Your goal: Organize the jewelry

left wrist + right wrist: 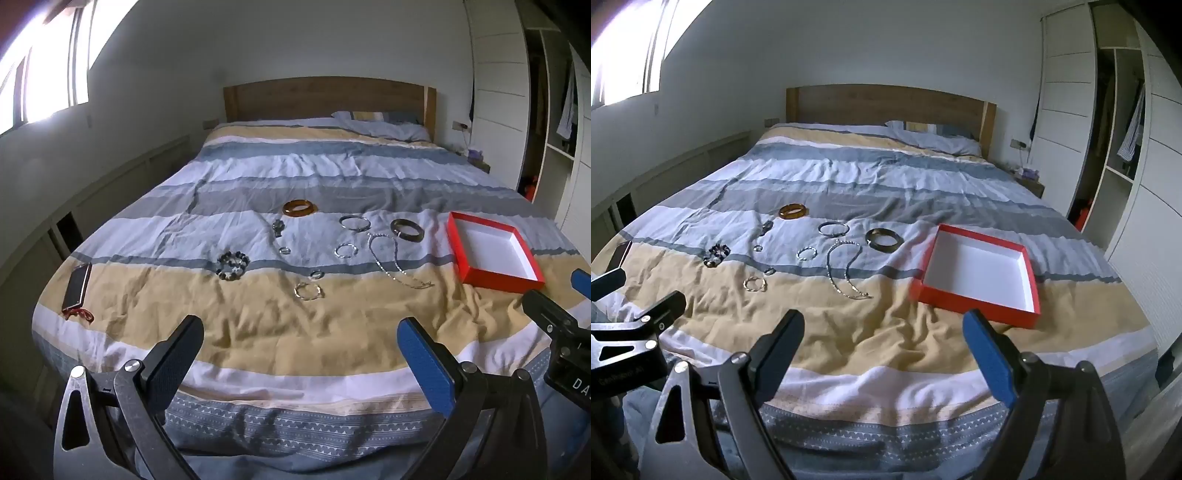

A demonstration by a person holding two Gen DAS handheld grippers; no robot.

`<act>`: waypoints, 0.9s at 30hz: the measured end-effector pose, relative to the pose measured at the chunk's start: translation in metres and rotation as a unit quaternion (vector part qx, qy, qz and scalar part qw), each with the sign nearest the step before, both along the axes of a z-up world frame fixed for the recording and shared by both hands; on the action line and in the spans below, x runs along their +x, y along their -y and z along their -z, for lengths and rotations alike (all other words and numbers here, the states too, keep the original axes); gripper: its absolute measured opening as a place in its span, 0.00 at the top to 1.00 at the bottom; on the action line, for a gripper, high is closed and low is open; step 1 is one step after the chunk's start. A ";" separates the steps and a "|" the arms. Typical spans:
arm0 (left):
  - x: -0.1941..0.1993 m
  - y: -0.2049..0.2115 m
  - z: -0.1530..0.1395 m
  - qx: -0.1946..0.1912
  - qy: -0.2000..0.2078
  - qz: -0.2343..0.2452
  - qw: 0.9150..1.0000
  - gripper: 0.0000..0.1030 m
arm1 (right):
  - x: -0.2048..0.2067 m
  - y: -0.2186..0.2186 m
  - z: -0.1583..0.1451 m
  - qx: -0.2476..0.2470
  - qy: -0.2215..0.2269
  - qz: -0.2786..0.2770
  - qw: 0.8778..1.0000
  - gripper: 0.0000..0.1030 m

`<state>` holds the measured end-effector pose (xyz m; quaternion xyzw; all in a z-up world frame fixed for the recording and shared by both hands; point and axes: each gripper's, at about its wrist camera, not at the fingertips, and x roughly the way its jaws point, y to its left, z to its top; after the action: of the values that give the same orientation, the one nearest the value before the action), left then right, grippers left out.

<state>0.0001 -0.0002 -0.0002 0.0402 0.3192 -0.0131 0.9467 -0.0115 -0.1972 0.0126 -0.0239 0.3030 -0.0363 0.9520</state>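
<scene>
Both sets of fingers spread wide and empty: left gripper [299,339] and right gripper [882,332] hover over the foot of the bed [258,332]. Nearest, at twelve o'clock, a thin silver hoop [308,291] (light, slippery, best pinched across its rim). Toward one o'clock the chain necklace [391,258] lies limp; lift it at mid-loop. At two o'clock sits the empty red box [491,254]. Farther out, the dark bangle [406,229] and amber bangle [300,207] look stiff, probably brittle.
</scene>
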 end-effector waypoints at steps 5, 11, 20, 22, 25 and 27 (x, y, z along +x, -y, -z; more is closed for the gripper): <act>0.000 0.000 0.000 -0.003 0.002 -0.001 1.000 0.01 | 0.000 0.000 0.000 -0.001 -0.004 -0.003 1.000 0.15; 0.001 0.000 -0.001 -0.007 -0.007 0.000 1.000 0.00 | 0.002 0.001 -0.001 -0.003 -0.003 0.002 1.000 0.15; 0.010 -0.004 0.012 -0.013 -0.013 -0.011 1.000 0.01 | 0.012 -0.009 0.011 -0.026 -0.015 0.005 1.000 0.15; 0.012 -0.005 0.014 -0.012 -0.016 -0.014 1.000 0.01 | 0.018 -0.009 0.012 -0.029 -0.019 0.002 0.999 0.15; 0.014 -0.007 0.017 -0.011 -0.017 -0.018 1.000 0.01 | 0.018 -0.009 0.012 -0.035 -0.022 0.002 0.999 0.15; 0.015 -0.008 0.018 -0.012 -0.020 -0.015 1.000 0.01 | 0.018 -0.009 0.012 -0.041 -0.025 0.001 0.999 0.15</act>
<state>0.0153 0.0075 -0.0184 0.0235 0.3383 -0.0038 0.9407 0.0061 -0.1878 0.0001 -0.0633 0.3247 -0.0489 0.9424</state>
